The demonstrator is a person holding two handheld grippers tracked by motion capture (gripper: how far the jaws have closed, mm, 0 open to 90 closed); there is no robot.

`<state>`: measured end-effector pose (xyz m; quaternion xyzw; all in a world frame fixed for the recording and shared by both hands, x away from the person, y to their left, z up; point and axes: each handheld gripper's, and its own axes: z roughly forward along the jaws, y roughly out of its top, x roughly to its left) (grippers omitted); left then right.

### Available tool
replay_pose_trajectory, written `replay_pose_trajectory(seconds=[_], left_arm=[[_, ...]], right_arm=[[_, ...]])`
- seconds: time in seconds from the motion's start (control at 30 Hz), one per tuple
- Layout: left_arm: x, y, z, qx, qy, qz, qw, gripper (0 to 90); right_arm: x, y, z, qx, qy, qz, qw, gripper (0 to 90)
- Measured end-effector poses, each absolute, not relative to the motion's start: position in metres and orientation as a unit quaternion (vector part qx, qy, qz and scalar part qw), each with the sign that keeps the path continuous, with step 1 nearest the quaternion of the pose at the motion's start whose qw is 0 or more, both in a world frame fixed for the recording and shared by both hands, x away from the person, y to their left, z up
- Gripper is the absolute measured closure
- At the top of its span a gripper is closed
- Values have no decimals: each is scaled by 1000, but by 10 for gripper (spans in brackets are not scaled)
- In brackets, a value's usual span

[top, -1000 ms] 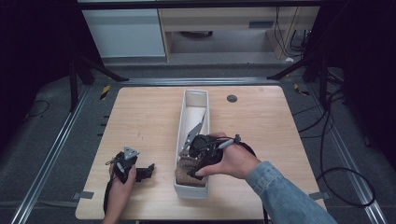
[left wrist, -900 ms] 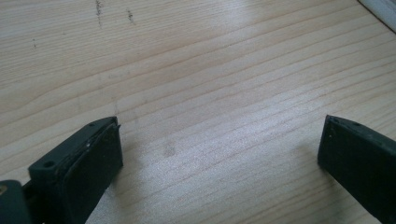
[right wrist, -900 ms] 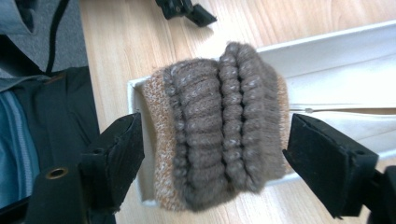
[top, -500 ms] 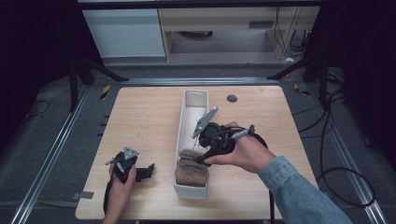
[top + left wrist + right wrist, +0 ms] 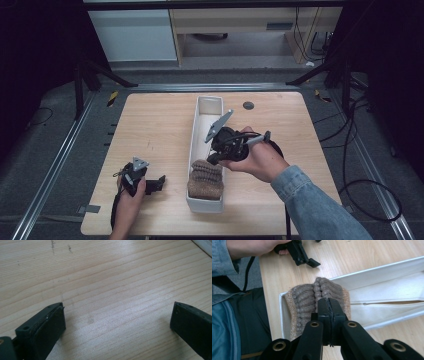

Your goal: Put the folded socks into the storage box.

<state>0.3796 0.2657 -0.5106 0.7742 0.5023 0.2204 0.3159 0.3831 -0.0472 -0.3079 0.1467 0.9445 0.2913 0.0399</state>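
Hovering right gripper point(image 5: 328, 305), jaws closed, above unlabelled knit point(image 5: 322, 293).

A laboratory recording bay. A bare wooden desk point(image 5: 150, 130) is standing on grey carpeted flooring point(image 5: 45, 150), with metal floor rails point(image 5: 55, 165) running along its sides. Black curtaining point(image 5: 35, 45) is enclosing the space, and dark stand legs point(image 5: 107, 75) are bracing against the floor at both rear corners. Loose black cables point(image 5: 360, 150) are trailing across the floor at the right. Pale cabinets point(image 5: 135, 32) and open shelving point(image 5: 235, 35) are lining the back wall.
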Motion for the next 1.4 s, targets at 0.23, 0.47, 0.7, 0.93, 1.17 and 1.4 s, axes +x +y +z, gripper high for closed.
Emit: replay_pose_trajectory(seconds=[0.23,0.47,0.7,0.93,1.17,1.4], left_arm=[[380,266,-511,774,502,221,316,0],[380,266,-511,774,502,221,316,0],[380,265,-511,773,503,221,318,0],[380,265,-511,773,503,220,318,0],[380,265,-511,773,503,220,318,0],[380,266,-511,773,503,220,317,0]], right_arm=[[381,-35,-320,132,951,279,22,900],[380,-29,-329,123,955,269,12,900],[377,-25,-339,117,956,268,2,900],[376,-24,-343,117,956,270,1,900],[372,-21,-353,114,958,264,-3,900],[369,-14,-376,109,963,246,-15,900]])
